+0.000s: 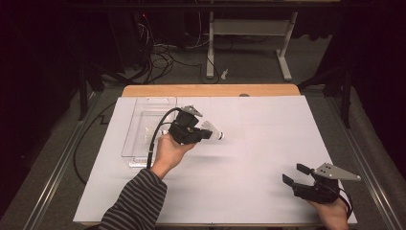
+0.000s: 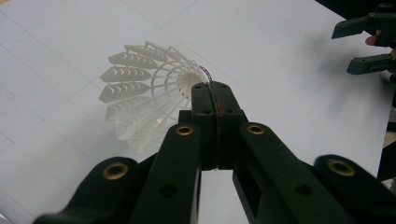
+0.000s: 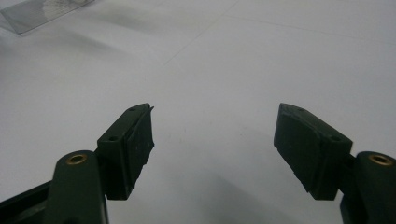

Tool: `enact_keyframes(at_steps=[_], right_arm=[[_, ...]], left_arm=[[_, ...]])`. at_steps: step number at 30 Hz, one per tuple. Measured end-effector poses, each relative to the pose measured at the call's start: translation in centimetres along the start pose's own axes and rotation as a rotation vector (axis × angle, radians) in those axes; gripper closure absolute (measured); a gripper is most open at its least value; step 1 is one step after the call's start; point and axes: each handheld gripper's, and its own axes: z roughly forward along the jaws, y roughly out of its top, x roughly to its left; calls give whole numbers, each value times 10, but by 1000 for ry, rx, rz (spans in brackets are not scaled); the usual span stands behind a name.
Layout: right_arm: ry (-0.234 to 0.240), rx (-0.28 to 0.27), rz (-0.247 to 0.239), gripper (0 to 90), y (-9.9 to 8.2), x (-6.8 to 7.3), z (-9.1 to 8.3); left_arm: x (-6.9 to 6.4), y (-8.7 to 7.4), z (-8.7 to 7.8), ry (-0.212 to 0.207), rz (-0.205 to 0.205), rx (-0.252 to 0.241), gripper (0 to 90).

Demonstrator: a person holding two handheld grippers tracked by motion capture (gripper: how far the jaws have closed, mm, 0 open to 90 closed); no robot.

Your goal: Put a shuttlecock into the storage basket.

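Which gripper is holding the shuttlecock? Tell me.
The left gripper, beside the clear tray: its fingers are shut on the rim of the white shuttlecock. The right gripper has fingers spread, nothing between them.

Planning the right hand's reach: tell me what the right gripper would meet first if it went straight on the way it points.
Probably nothing soon: the open right gripper points across bare white table cover. The clear tray lies far off, seemingly left of its line.

place: I read it as a lab/test room
cues: white-covered table [image 1: 268, 143], loose cables [image 1: 158, 57] on floor, desk frame [image 1: 249, 28] behind
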Motion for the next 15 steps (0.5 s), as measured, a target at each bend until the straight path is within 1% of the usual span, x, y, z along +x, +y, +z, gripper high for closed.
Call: enact_keyframes(at_steps=[10, 15], right_arm=[[0, -1, -3, 288, 0, 0, 0], [-1, 1, -2, 288, 0, 0, 0]], left_arm=[[1, -3, -10, 7, -5, -18, 897], [4, -6, -16, 13, -17, -33, 897]])
